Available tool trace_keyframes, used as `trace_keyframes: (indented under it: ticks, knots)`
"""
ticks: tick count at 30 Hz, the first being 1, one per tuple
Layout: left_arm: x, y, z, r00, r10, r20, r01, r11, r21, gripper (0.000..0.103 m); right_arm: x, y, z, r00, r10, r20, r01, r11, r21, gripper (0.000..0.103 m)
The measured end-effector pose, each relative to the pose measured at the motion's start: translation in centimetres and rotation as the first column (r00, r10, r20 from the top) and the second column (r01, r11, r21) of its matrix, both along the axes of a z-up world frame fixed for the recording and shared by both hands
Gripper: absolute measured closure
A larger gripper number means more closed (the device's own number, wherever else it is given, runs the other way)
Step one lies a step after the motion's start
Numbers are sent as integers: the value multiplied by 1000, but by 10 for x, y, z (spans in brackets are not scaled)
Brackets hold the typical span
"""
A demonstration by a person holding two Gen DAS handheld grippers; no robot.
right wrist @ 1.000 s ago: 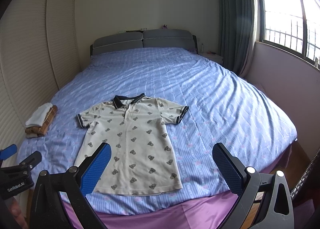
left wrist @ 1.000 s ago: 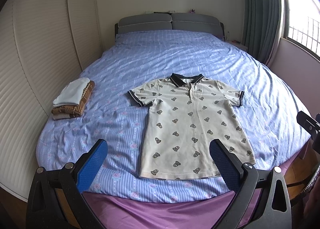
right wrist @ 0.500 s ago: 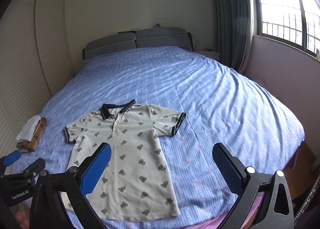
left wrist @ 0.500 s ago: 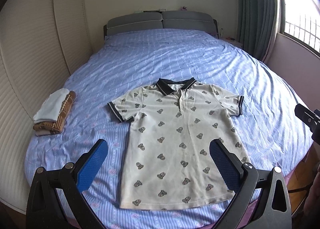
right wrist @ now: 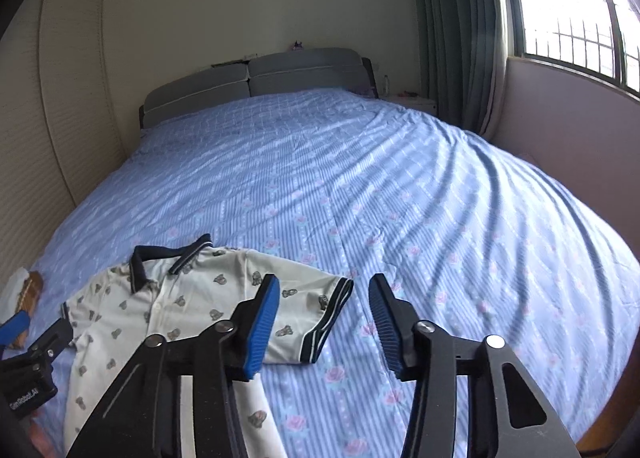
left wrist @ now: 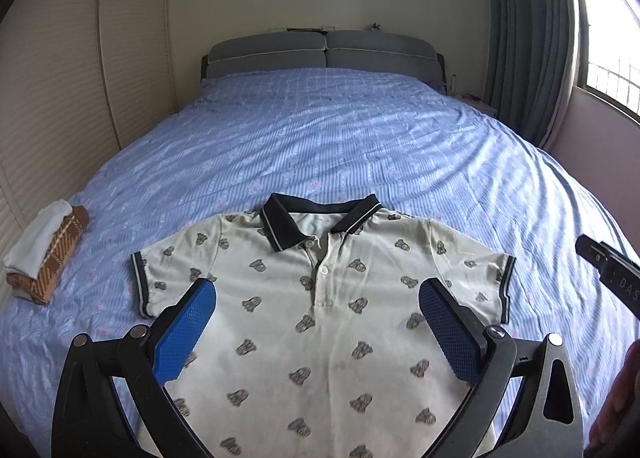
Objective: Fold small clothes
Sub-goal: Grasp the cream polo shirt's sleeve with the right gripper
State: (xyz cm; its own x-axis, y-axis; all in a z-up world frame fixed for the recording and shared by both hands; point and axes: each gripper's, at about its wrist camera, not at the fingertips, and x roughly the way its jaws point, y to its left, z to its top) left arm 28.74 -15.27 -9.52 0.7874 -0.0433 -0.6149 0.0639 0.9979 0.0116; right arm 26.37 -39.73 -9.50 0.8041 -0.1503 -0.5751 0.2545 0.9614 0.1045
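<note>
A cream polo shirt [left wrist: 320,318] with small bear prints and a dark collar lies flat, face up, on the blue striped bed [left wrist: 340,146]. My left gripper [left wrist: 316,322] is open and empty, above the shirt's chest, its blue pads wide apart. My right gripper [right wrist: 322,310] is open and empty, narrower than before, just above the shirt's right sleeve [right wrist: 320,310] with its dark cuff. The shirt [right wrist: 180,306] shows at the lower left of the right wrist view. The lower hem is hidden behind the grippers.
A folded stack of clothes [left wrist: 44,254], white on top of brown plaid, sits at the bed's left edge. A grey headboard [left wrist: 320,52] stands at the far end. Wardrobe doors are at left, curtain and window [right wrist: 572,2] at right.
Both grippers have moved forward and down towards the shirt. The right gripper's jaws have narrowed and swung right, over the sleeve. The shirt has not moved.
</note>
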Motion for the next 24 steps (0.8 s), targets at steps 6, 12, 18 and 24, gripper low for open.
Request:
trace_keyframes:
  ticks: [6, 12, 18, 24]
  knots:
    - [53, -36, -38, 999, -6, -40, 5, 1000, -14, 0, 57, -34, -60, 998, -2, -70, 9, 995, 100, 68]
    - [81, -48, -62, 998, -16, -63, 16, 1000, 3, 0, 93, -60, -104, 993, -2, -117, 25, 981, 194, 68]
    - [93, -47, -71, 997, -8, -74, 9, 1000, 10, 0, 118, -70, -132, 985, 30, -169, 19, 960, 281, 89]
    - [92, -20, -62, 997, 28, -77, -29, 1000, -3, 0, 104, -64, -111, 995, 21, -95, 5, 964, 264, 99]
